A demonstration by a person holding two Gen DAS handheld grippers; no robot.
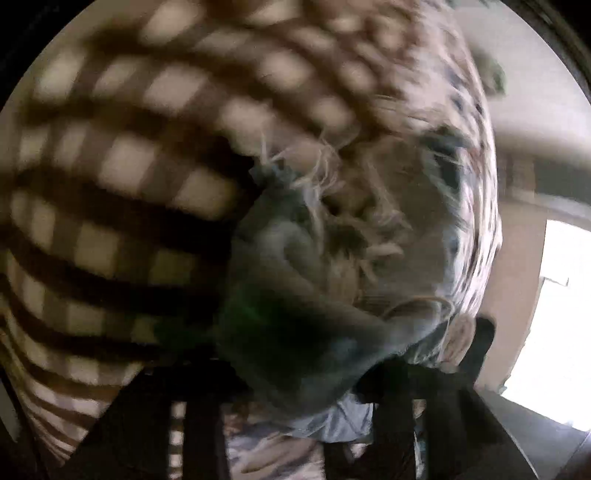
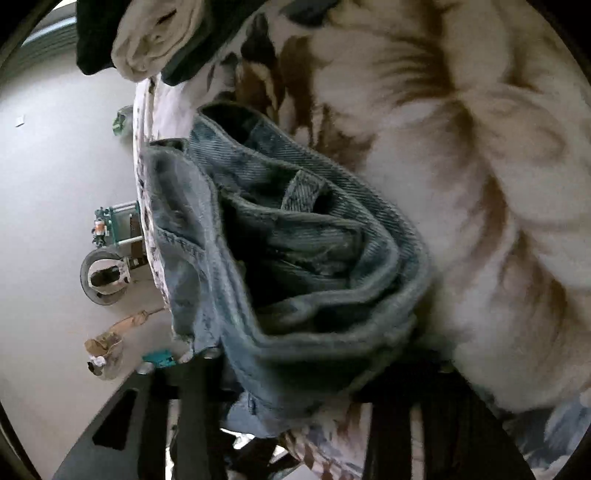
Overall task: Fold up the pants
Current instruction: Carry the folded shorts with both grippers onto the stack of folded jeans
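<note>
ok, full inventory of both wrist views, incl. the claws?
jeans: 1, faded blue denim, bunched, hanging between the fingers of both claws; frayed edge in left wrist view
checked blanket: 1, brown and cream, left of the jeans in left wrist view
floral bedcover: 1, white with brown print, behind the jeans
cream cloth: 1, rolled, top left of right wrist view, on something dark
floor clutter: several small items, too distorted to name
left claw: 1, black, shut on the jeans
right claw: 1, black, shut on the jeans
</note>
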